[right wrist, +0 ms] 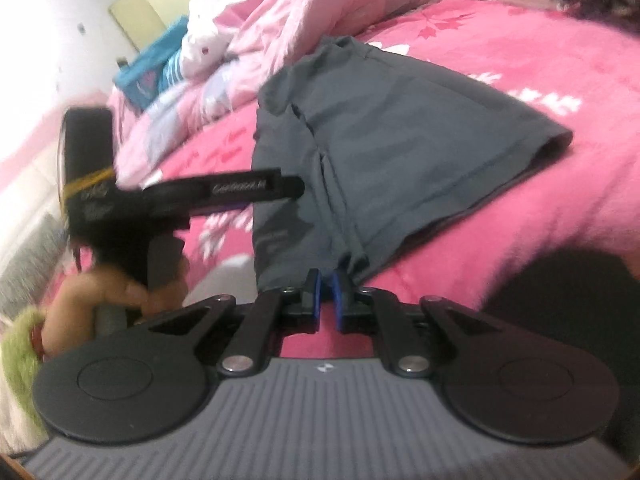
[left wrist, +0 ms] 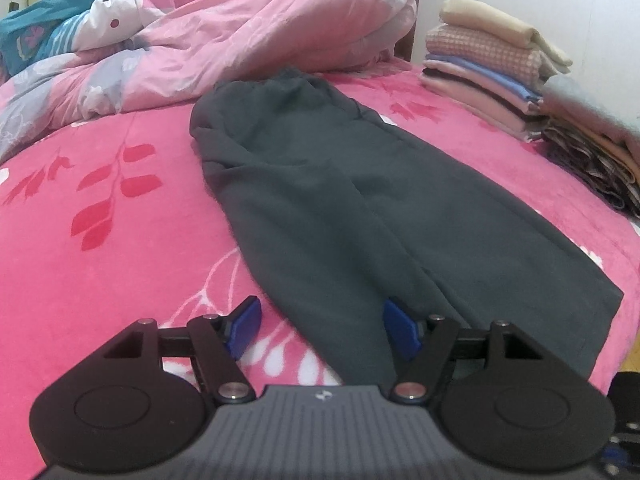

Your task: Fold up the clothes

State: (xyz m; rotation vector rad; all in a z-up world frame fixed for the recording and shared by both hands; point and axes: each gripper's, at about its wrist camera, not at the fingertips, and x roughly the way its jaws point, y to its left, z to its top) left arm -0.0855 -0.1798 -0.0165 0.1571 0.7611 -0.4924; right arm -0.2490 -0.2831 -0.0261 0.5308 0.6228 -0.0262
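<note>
Left claw [left wrist: 320, 330] is standing spread above the pink bedspread [left wrist: 100, 248], its blue pads straddling the near hem of the dark grey trousers [left wrist: 320, 184] without pressing on them. Right claw [right wrist: 326, 298] is sitting nearly pressed together at the trousers' near edge; whether fabric is caught between its pads cannot be told. A hand [right wrist: 120, 300] is gripping the left claw's handle in the right wrist view. Trousers are lying flat along the bed, waistband farthest away. Beyond, a crumpled pink quilt [left wrist: 260, 28] and a stack of folded clothes [left wrist: 492, 64] are resting.
</note>
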